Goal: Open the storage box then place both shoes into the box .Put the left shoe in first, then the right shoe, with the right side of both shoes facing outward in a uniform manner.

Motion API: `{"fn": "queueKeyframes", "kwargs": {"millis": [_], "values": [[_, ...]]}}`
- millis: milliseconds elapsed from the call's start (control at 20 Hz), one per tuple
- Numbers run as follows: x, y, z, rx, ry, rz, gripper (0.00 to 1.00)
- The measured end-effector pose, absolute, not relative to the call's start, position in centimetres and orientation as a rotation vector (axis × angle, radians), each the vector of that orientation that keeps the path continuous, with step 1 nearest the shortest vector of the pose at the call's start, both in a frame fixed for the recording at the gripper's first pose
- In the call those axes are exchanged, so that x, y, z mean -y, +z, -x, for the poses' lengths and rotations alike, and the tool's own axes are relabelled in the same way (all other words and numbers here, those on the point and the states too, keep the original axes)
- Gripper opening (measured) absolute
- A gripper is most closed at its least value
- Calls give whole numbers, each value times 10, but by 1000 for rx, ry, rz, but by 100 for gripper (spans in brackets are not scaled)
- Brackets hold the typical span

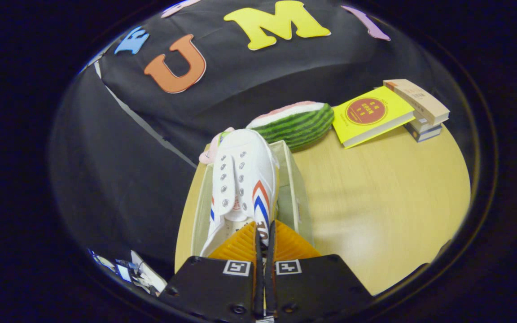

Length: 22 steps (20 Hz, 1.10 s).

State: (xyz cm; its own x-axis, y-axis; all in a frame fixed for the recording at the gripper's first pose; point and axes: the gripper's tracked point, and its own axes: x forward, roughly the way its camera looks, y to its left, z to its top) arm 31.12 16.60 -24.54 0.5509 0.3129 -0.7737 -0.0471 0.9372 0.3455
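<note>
Black cloth hangs behind a pale wooden tabletop [375,202], closing off the far and left sides of the scene. Near the tabletop's left edge sits the storage box [295,197], a light open-topped container running from near to far, its right wall standing upright and its far rim just short of a watermelon-shaped cushion [299,123]. A white shoe [243,179] with red and blue stripes on its side fills the box opening, toe pointing far, its lace eyelets facing up; whether it rests on the box floor or is held above it cannot be told. A bit of pink and white, too hidden to identify, peeks past the toe at the box's far left corner.

The hand-held gripper [264,237] is drawn nearly closed, its two fingers pressed narrowly together on the heel end of the shoe, with a strip of the shoe's striped side pinched between them.

Right of the box the tabletop lies bare and wide, running out to its curved right edge. At the far right a yellow book [370,114] leans on a small stack of books [422,110], well apart from the box. Left of the box only a thin strip of tabletop remains before the edge drops to dark cloth.
</note>
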Motion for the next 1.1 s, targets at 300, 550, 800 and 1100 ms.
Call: {"fn": "queueKeyframes", "kwargs": {"millis": [300, 550, 800, 1100], "values": [[-162, -267, -312, -941, 158, -245, 7], [-161, -246, -308, -780, 152, -157, 100], [-145, -226, -289, -683, 140, -142, 100], [-103, -177, -260, -508, 81, -55, 100]]}}
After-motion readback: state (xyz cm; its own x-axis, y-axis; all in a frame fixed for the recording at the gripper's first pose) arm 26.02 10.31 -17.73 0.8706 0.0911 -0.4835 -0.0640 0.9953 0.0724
